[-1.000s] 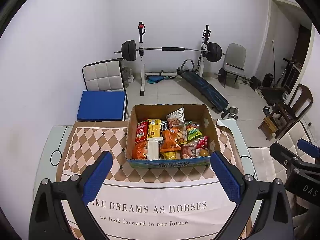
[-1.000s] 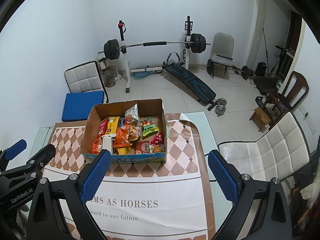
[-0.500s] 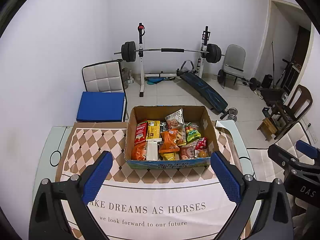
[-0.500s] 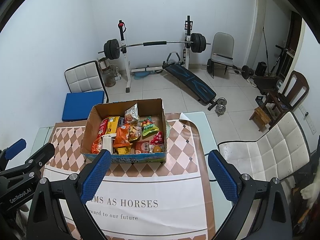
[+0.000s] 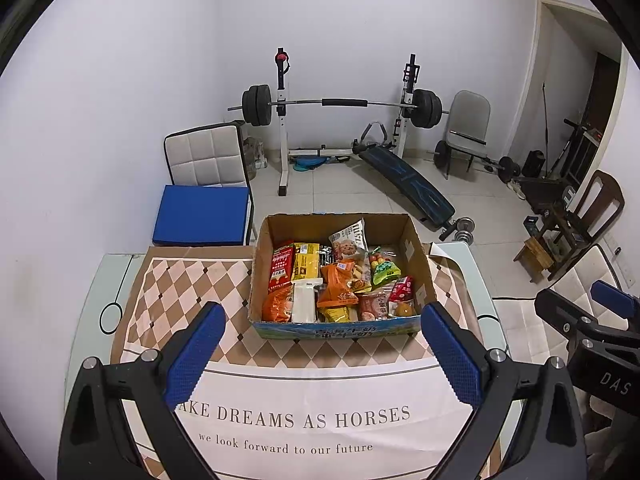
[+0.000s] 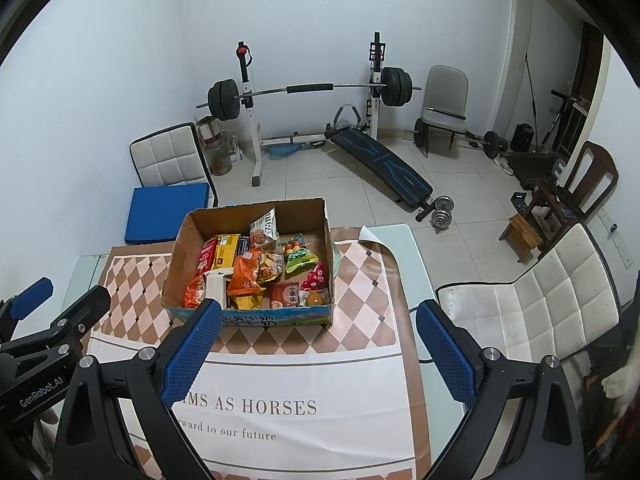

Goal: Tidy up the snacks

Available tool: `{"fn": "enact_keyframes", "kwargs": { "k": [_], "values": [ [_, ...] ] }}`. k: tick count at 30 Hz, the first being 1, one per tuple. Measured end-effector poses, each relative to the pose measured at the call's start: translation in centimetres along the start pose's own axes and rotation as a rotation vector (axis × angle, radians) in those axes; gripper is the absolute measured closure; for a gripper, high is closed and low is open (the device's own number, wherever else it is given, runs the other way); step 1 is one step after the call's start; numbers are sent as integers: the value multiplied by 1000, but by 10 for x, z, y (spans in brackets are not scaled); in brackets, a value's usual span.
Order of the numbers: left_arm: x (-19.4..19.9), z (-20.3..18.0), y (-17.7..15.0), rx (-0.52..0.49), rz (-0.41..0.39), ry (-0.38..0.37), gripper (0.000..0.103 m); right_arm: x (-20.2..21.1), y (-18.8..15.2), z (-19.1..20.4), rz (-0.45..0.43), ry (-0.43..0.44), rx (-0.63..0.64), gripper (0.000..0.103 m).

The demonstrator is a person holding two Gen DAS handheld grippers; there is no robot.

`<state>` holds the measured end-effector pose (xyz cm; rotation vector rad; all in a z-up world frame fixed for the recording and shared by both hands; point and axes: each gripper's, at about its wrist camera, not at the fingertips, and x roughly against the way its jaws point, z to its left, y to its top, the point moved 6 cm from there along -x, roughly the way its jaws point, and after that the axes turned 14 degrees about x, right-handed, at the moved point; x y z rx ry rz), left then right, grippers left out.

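An open cardboard box (image 5: 418,264) sits on the far half of the table, filled with several snack packets: a red packet (image 5: 281,266), a yellow one (image 5: 306,266), an orange one (image 5: 338,288), a green one (image 5: 383,270) and a cookie bag (image 5: 349,240). The box also shows in the right wrist view (image 6: 178,264). My left gripper (image 5: 322,350) is open and empty, above the tablecloth in front of the box. My right gripper (image 6: 316,344) is open and empty, in front of the box's right corner.
The table carries a checkered cloth (image 5: 180,284) with printed words. A chair with a blue cushion (image 5: 200,220) stands behind the table at left, a white padded chair (image 6: 540,300) at right. A barbell rack (image 5: 340,104) and bench stand on the floor beyond.
Both views have shifted only slightly. The left gripper has drifted a little. Both stay open and the box and snacks have not moved.
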<state>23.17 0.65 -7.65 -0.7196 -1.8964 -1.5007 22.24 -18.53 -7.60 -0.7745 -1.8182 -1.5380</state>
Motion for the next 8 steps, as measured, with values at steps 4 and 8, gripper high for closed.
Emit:
{"fn": "enact_keyframes", "kwargs": {
  "k": [4,8],
  "values": [
    [1,1,2,0,-4,2,3,1,0,0,-1,-2,-2,3],
    [4,-1,7,1,-11,1,3,2,0,-1,-2,-2,-2,3]
  ]
}}
